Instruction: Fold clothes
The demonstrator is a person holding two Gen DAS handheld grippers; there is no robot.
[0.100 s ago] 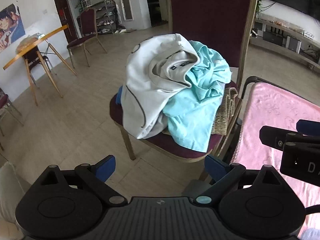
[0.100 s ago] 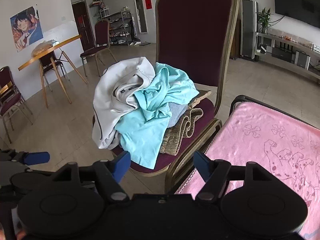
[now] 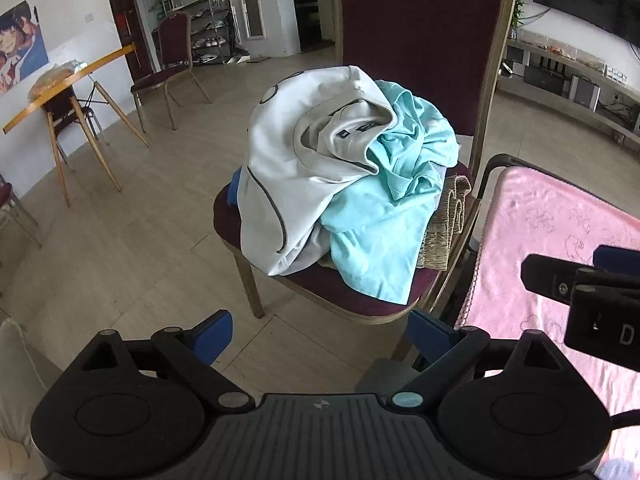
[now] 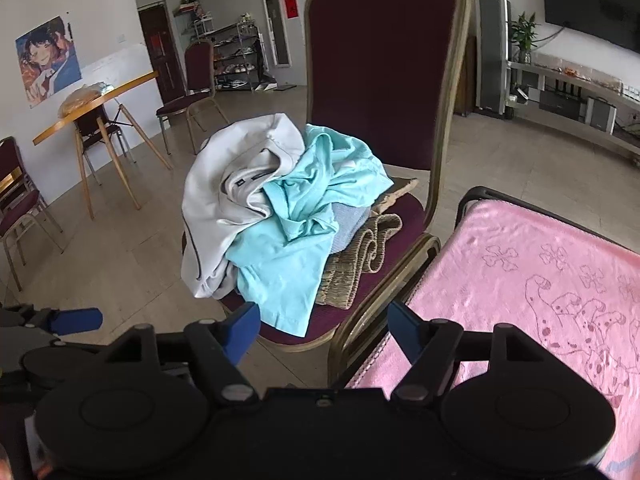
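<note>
Right wrist: chair (image 4: 384, 60) edge touches pink cloth (image 4: 520, 280).

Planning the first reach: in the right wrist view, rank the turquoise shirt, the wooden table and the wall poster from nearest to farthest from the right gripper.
1. turquoise shirt, on the chair just ahead of the right gripper.
2. wooden table, far left.
3. wall poster, behind it.

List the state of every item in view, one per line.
Left gripper: open, empty.
Right gripper: open, empty.
White shirt: crumpled, unfolded, on top of the pile.
Teal shirt: crumpled, hanging over the seat edge.
Tan knit: bunched under the pile.
Chair: upright, holding the pile.
Pink blanket: spread flat.
</note>
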